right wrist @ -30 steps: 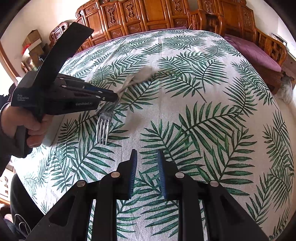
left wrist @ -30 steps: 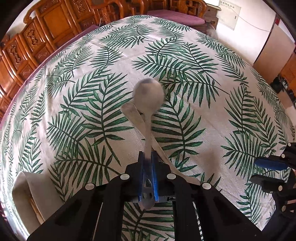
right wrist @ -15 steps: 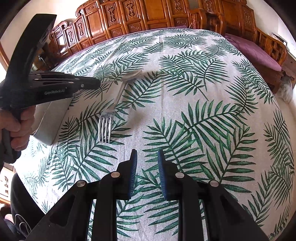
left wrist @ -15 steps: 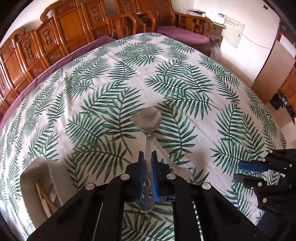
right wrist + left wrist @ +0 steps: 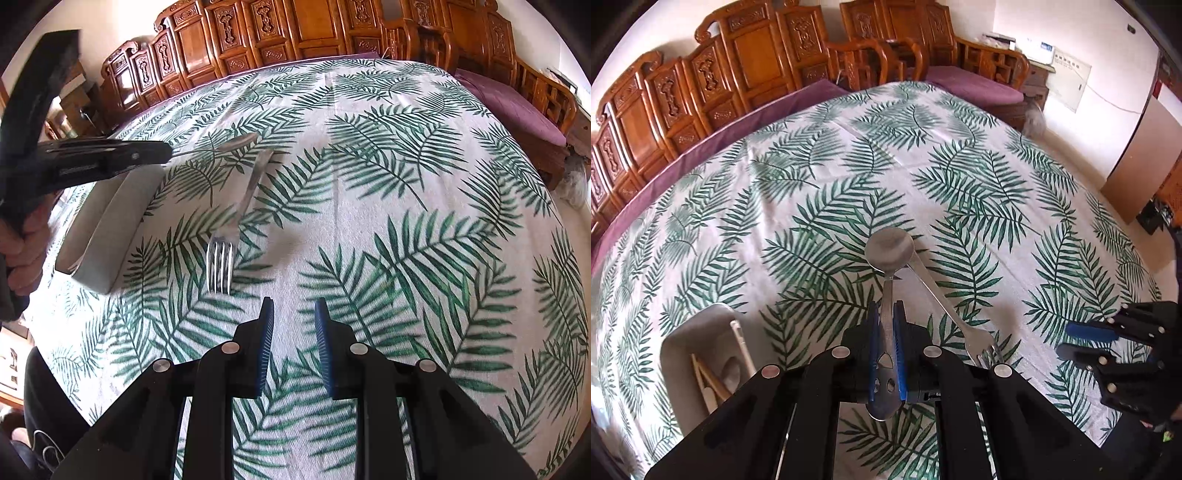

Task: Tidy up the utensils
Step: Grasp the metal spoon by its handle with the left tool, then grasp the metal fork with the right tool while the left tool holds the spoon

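My left gripper (image 5: 885, 314) is shut on the handle of a steel spoon (image 5: 890, 249) and holds it in the air above the table, bowl forward. It also shows in the right wrist view (image 5: 162, 151) with the spoon (image 5: 236, 142). A steel fork (image 5: 945, 299) lies on the leaf-print cloth, tines toward me; it also shows in the right wrist view (image 5: 236, 218). My right gripper (image 5: 294, 314) is open and empty, just short of the fork's tines. A grey utensil tray (image 5: 687, 339) stands at the left; it also shows in the right wrist view (image 5: 107, 221).
The tray holds chopsticks (image 5: 709, 376) and a white utensil (image 5: 742, 347). Carved wooden chairs (image 5: 746, 66) and a purple-cushioned bench (image 5: 971, 85) line the table's far edge. My right gripper (image 5: 1086, 341) shows at the right of the left wrist view.
My left gripper has lifted the spoon higher and drawn back toward the tray, so more of the tray shows. My right gripper has stayed near the fork's tines.
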`<state>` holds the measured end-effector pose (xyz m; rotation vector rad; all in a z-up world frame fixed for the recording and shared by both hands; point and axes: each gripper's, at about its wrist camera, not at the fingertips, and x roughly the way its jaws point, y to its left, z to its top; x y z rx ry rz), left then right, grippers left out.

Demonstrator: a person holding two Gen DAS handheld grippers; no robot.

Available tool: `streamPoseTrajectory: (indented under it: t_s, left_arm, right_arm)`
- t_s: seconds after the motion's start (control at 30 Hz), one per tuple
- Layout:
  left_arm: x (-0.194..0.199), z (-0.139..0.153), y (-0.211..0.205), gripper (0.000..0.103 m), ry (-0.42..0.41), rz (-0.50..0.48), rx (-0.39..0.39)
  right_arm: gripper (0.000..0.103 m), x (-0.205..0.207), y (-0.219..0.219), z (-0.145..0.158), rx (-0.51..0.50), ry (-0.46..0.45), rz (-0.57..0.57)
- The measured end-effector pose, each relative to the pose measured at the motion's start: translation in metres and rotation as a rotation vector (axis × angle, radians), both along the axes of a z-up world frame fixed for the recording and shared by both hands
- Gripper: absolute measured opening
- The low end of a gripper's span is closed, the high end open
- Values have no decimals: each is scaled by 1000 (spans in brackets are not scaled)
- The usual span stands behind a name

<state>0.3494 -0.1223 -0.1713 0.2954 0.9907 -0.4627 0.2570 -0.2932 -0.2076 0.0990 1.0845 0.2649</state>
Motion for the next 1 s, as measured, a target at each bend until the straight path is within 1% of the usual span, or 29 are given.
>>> streamPoseTrajectory:
  t_s: [0.27, 0.57, 0.7, 0.87, 0.9, 0.97, 1.0]
  left_arm:
    - [-5, 17, 17, 7, -25, 24, -32]
    - [-18, 39, 37, 7, -66, 46, -76]
    - [-25, 46, 46, 7, -82, 60, -88]
    - [-32, 57, 60, 7, -101, 82, -96]
    - [-33, 59, 63, 7, -106, 87, -97]
    - [-36, 63, 70, 7, -115, 98, -97]
    - [-37, 64, 73, 7, -120, 103, -96]
  right_arm:
    - [25, 43, 28, 4, 21, -18, 55]
    - [25, 82, 62, -10, -6, 30, 100]
    - [24, 92, 75, -19, -69, 61, 121]
    - [25, 97, 92, -20, -184, 49, 146]
    - [24, 97, 95, -20, -212, 48, 155]
    - [22, 97, 96, -20, -232, 47, 160]
    - [16, 96, 96, -20, -235, 51, 154]
